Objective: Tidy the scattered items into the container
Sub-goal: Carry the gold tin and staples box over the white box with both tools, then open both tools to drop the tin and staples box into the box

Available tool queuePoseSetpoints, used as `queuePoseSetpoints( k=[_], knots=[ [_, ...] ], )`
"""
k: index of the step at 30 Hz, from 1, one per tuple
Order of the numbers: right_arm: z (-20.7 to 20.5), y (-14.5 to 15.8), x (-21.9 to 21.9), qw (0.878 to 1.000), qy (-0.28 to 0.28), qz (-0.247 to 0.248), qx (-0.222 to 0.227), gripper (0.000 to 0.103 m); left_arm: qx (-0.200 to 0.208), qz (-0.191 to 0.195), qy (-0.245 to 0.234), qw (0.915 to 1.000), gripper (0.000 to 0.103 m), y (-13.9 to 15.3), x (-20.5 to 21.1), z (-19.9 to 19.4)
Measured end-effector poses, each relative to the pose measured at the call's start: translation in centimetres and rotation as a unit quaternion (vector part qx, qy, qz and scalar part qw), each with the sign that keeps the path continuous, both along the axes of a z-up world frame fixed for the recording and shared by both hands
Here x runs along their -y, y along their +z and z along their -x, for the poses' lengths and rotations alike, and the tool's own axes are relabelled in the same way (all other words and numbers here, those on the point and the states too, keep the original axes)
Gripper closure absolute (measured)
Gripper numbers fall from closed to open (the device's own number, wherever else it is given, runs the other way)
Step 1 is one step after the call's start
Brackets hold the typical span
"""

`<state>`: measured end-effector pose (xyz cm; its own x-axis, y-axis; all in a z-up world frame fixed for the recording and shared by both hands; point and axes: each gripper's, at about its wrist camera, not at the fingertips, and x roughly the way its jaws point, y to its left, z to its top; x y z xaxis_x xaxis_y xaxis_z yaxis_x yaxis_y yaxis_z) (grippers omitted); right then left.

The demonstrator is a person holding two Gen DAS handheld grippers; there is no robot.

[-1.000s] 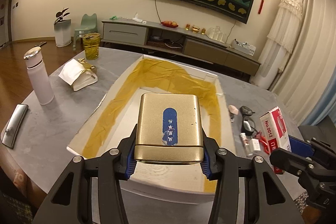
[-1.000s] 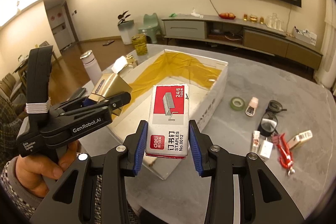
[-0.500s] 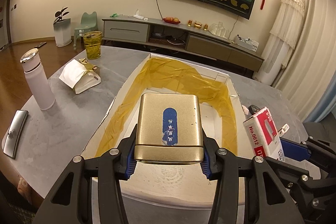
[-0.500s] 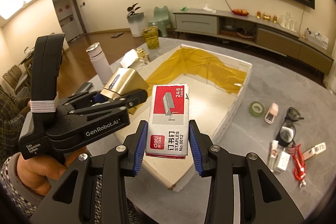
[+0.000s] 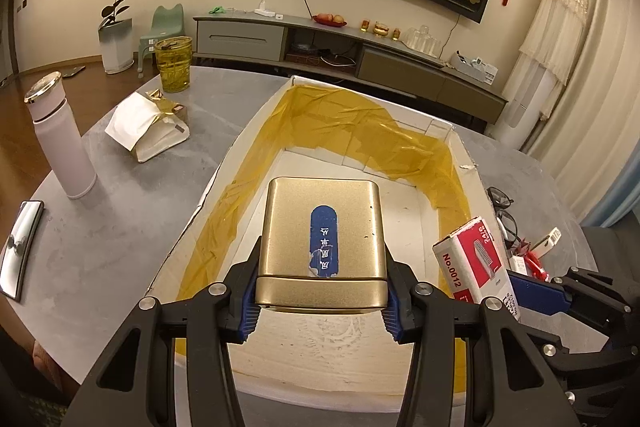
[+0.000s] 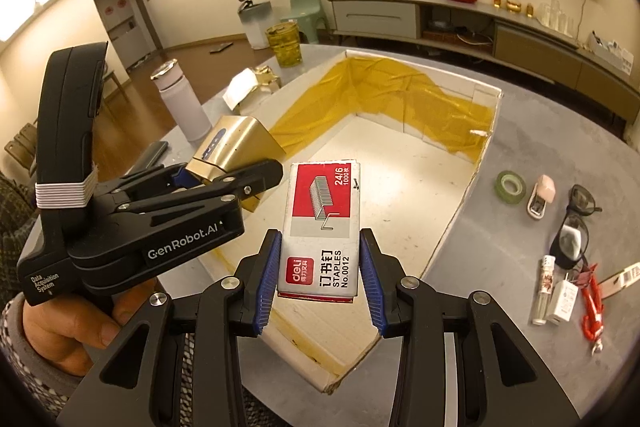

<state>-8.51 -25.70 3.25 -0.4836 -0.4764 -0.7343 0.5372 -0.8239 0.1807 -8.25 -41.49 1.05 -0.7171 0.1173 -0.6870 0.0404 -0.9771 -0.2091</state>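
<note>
Grey table, open box, left tool gripping gold tin, right tool gripping staples box

My left gripper is squeezed tight on the gold tin, one blue pad on each side. My right gripper is squeezed tight on the staple box the same way. Both grippers are up in the air, side by side and close together, with the left one on the left. I can see my left hand wrapped around the left gripper's black handle, with a knitted sleeve at the wrist.
</note>
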Motion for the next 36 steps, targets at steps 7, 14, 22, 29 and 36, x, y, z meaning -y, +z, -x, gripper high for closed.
queuePoseSetpoints(
  k=[7,14,22,29,36],
  knots=[
    [0.8,-0.7,0.2,1.000,-0.001,-0.002,0.007,0.062,0.005,0.002,-0.001,1.0000,0.053,-0.5,0.4,0.6],
    [1.5,-0.8,0.5,1.000,-0.002,-0.002,0.011,0.062,0.018,0.001,0.001,0.9998,0.053,-1.4,1.3,1.4],
    [2.0,-1.3,0.9,1.000,-0.004,-0.003,0.019,0.062,0.022,0.004,0.003,0.9998,0.053,-1.8,1.6,1.6],
    [2.2,-1.3,1.4,1.000,0.000,-0.005,0.019,0.062,0.021,0.010,0.013,0.9996,0.053,-1.9,2.5,1.8],
    [2.4,-1.7,1.6,1.000,0.002,-0.006,0.024,0.062,0.022,0.003,0.005,0.9997,0.053,-1.8,2.6,1.6]
  ],
)
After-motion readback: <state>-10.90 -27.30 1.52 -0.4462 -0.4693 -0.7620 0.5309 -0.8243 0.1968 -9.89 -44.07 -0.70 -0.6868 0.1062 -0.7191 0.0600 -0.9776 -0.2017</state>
